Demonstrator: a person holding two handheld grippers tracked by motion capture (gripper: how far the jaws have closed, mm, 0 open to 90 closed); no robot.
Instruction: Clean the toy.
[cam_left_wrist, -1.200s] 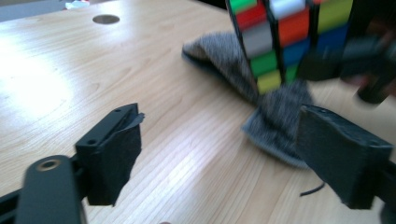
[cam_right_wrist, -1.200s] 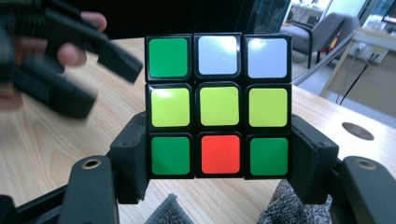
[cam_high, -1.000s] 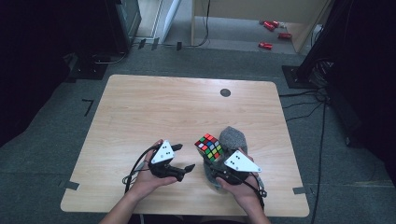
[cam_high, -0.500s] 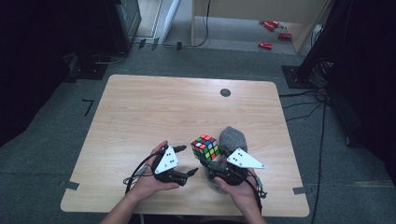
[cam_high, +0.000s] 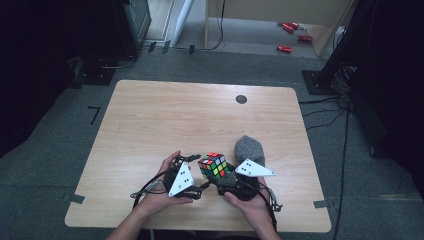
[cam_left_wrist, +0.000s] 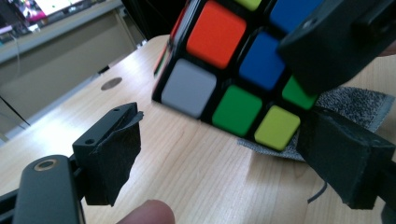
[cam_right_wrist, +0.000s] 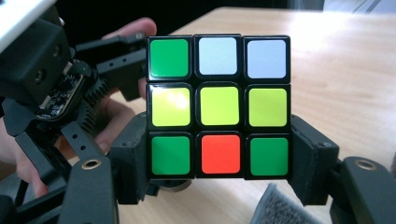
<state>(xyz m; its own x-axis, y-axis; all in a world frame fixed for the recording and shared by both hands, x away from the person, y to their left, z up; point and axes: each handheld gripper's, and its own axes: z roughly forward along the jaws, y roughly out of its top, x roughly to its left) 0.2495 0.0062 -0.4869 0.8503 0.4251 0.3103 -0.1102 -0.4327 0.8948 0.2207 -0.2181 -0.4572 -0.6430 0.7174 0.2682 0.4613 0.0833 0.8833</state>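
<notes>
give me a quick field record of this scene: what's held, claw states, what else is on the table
work surface: wooden table
main object: scrambled puzzle cube, lifted off the table
right claw: shut on the cube's bottom layer, pads on two opposite sides
left claw: open, beside the cube, pads not pressing it
cube face toward right gripper view: green, white, white on top; three yellow in the middle; green, orange, green at the bottom
other item: grey cloth on the table by the right hand
table mark: small dark round spot near the far edge
</notes>
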